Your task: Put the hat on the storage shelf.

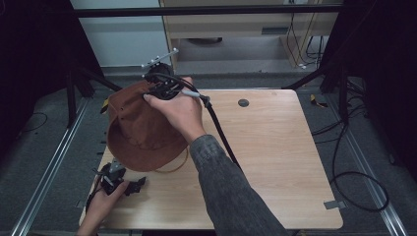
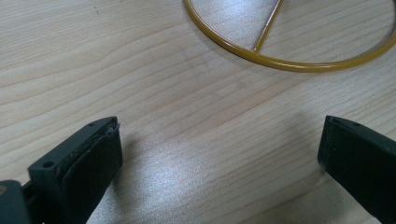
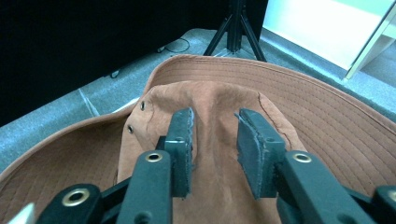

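Observation:
A brown suede brimmed hat [image 1: 140, 130] hangs tilted over the left part of the wooden table [image 1: 280, 152]. My right gripper [image 1: 164, 88] holds it from the far top. In the right gripper view the jaws [image 3: 215, 116] pinch a raised fold of the hat's crown [image 3: 215, 98], with the brim [image 3: 327, 107] curving around behind. My left gripper [image 1: 134, 186] rests low at the table's front left, apart from the hat. Its jaws [image 2: 219, 140] stand wide open over bare wood. A thin yellow wire ring [image 2: 280, 63] lies just ahead of them, and part of the ring [image 1: 174, 169] peeks out below the hat.
The right gripper's black cable [image 1: 221, 132] runs along the forearm across the table. A round grommet [image 1: 243, 103] sits near the far edge and a grey tape strip [image 1: 334, 204] at the front right corner. Black stand legs [image 1: 78, 81] and floor cables [image 1: 354, 167] flank the table.

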`<state>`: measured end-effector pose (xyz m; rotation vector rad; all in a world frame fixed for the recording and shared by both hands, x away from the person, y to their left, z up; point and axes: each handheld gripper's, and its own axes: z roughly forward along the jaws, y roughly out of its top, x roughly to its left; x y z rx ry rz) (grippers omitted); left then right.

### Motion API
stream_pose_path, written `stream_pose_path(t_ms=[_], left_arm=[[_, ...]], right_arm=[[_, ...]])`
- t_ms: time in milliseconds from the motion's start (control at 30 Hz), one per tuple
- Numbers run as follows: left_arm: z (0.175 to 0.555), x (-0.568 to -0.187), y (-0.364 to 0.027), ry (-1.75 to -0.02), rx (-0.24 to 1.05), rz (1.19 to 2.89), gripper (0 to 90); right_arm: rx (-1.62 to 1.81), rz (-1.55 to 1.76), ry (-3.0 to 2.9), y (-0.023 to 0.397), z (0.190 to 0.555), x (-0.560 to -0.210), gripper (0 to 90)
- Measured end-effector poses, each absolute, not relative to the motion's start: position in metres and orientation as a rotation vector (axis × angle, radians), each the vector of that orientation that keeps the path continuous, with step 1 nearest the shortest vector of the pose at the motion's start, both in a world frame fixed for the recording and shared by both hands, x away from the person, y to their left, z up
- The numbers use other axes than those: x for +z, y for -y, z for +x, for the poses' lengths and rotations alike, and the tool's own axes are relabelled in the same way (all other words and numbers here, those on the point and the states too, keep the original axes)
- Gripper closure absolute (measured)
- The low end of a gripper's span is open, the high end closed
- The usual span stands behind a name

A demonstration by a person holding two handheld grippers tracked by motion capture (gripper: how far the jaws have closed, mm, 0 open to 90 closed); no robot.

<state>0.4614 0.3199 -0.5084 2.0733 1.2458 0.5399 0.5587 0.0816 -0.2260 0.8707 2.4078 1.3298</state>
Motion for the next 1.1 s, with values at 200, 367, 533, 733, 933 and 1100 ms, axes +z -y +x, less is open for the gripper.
stream_pose_path(t_ms=[200, 367, 533, 733, 933, 1100], left_arm=[[0.461, -0.508, -0.320, -1.246, 0.540, 2.073, 0.0], [0.461, -0.508, -0.320, -1.247, 0.539, 2.073, 0.0], [0.461, -0.508, -0.320, -1.245, 0.537, 2.079, 0.0], [0.461, -0.508, -0.320, -1.245, 0.538, 2.079, 0.0], [0.461, -0.508, -0.320, -1.242, 0.540, 2.081, 0.0], [0.461, -0.508, -0.320, -1.244, 0.539, 2.079, 0.0]], right_arm=[[1.323, 0.861, -2.411, -0.082, 0.553, -0.223, 56.9], [1.315, 0.856, -2.401, -0.082, 0.550, -0.220, 50.1], [1.288, 0.845, -2.386, -0.079, 0.542, -0.217, 35.0], [1.283, 0.837, -2.387, -0.074, 0.533, -0.211, 24.0], [1.263, 0.815, -2.380, -0.063, 0.524, -0.207, 16.7], [1.242, 0.812, -2.379, -0.050, 0.520, -0.205, 12.7]])
